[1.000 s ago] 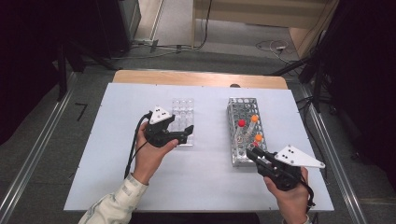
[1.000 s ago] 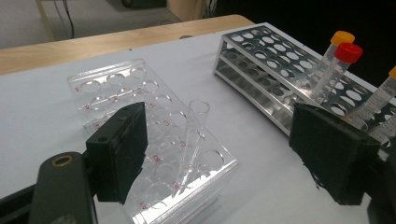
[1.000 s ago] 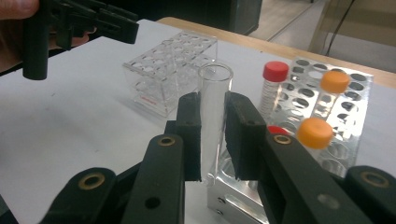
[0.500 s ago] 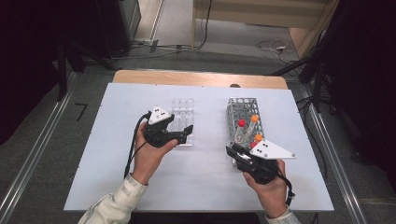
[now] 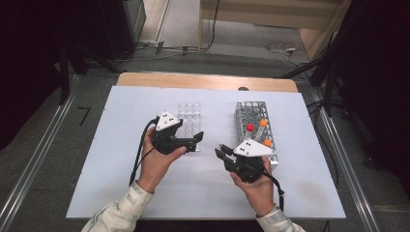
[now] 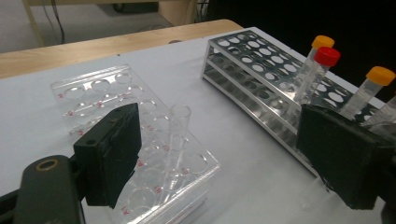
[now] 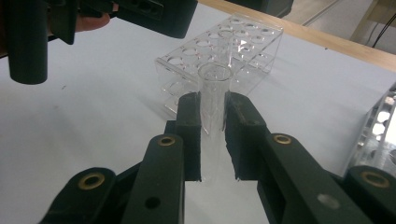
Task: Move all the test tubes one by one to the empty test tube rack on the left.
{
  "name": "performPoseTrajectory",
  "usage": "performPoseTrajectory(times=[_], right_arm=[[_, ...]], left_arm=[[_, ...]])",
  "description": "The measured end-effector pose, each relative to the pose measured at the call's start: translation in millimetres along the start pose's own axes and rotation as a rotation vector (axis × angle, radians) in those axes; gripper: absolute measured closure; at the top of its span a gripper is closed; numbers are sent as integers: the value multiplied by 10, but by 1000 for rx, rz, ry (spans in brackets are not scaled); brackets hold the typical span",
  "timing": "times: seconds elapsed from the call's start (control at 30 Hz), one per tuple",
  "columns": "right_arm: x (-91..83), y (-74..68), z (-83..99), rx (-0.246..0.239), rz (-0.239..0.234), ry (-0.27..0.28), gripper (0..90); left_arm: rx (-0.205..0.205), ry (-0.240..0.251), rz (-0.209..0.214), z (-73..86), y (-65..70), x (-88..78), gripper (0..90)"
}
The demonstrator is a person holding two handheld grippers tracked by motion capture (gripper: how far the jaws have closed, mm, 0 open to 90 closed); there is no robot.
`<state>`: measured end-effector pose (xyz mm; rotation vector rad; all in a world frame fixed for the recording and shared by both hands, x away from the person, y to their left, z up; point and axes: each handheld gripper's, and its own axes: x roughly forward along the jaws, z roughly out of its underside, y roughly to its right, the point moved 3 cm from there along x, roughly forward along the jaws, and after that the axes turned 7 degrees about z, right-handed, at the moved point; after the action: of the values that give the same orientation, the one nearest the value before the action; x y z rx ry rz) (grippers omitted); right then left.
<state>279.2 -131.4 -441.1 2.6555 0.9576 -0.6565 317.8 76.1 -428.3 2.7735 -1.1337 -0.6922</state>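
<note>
Two grippers on the table right now, one per hand. My right gripper [image 5: 223, 153] has its jaws clamped on a clear open tube [image 7: 214, 100], which stands upright between the pads with its open mouth poking up above the tips. Past the tube, straight ahead of those jaws, sits the clear plastic rack [image 7: 224, 56], near but not touching. The tube is held above the white table [image 5: 121, 116], in the gap between the two racks as seen from the high view.

My left gripper [image 5: 196, 140] has its jaws spread wide, and they have just been opening a bit more. Nothing is pinched. Between the two pads, in the left gripper view, another clear tube [image 6: 176, 140] stands by itself in a hole near the close edge of the clear rack [image 6: 112, 102], nearer the left pad and clear of both. Beyond the right pad is the metal rack [image 6: 261, 70] holding capped tubes: one red cap [image 6: 327, 56] and two orange caps [image 6: 380, 75], leaning slightly. The left hand [image 5: 157, 162] rests on the table just beside the clear rack.
</note>
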Motion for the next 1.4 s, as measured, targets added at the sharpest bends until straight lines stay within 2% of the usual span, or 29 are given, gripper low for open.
performPoseTrajectory(times=[0.27,0.47,0.63,0.87,1.4], right_arm=[[117,-24,-3,19,8,-8,741],[204,-15,-2,15,25,-11,741],[256,-57,-25,21,16,-9,742],[313,-130,-57,8,10,-5,741],[326,-142,-58,1,15,-5,741]], left_arm=[[23,-5,45,-21,142,1,165],[44,-17,88,-12,257,16,270],[55,-22,101,5,312,49,338],[65,-40,121,35,334,75,526],[49,-71,137,66,328,110,696]])
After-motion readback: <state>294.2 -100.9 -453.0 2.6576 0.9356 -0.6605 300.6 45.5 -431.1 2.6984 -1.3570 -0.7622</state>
